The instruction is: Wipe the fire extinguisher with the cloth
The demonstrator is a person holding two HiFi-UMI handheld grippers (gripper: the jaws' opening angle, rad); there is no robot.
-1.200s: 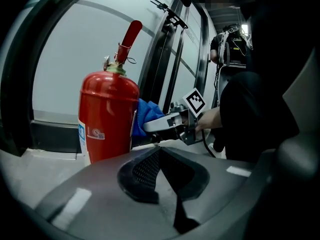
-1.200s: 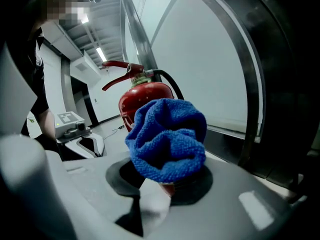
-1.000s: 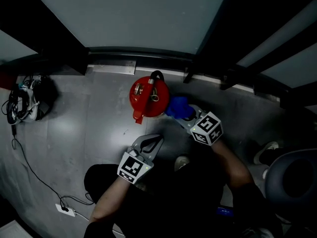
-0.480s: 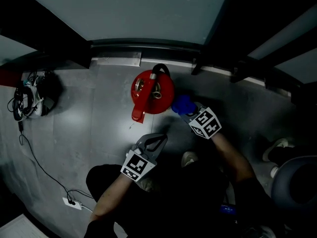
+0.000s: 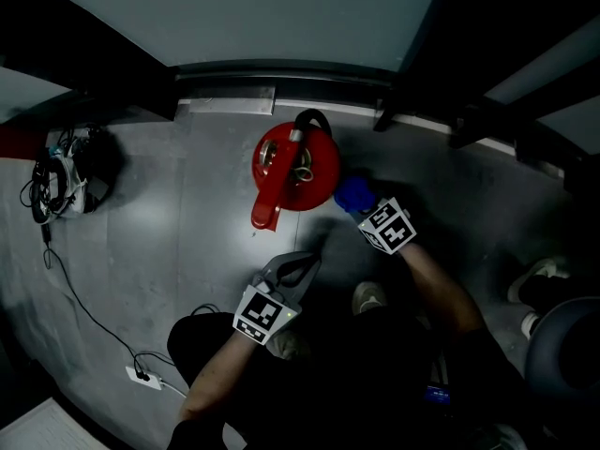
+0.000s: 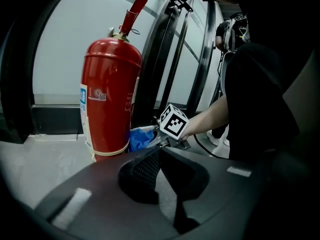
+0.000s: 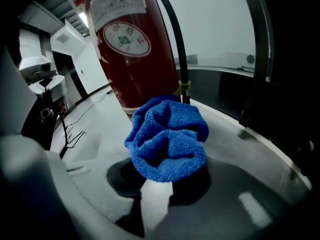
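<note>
Fire extinguisher (image 5: 292,169) stands upright on the grey floor (image 5: 169,242), close to the foot of a pale glass panel (image 5: 281,17). It has a red body, a red lever (image 6: 132,14) on top and a black hose (image 7: 175,39) running down one side. A round green-and-white label (image 7: 125,36) faces the right gripper view.

Right tool (image 5: 361,204) is clamped on the blue cloth (image 5: 353,193). The cloth is bunched into a wad that bulges out past the jaw tips. In the right gripper view the cloth (image 7: 167,139) sits low in front of the extinguisher body (image 7: 132,44). In the left gripper view the cloth (image 6: 140,137) is down by the extinguisher's base (image 6: 110,94), right beside it. Actual contact cannot be confirmed. The right tool's marker cube (image 6: 174,122) shows just behind the cloth, with a bare forearm behind it.

Left tool (image 5: 298,268) is low over the floor, in front of the extinguisher and apart from it. Its jaws are brought together at the tips with nothing between them (image 6: 159,151), and they point toward the extinguisher's base.

A tangle of cables (image 5: 56,172) lies on the floor at far left, well apart from the extinguisher. A shoe (image 5: 370,298) shows on the floor between the two arms.
</note>
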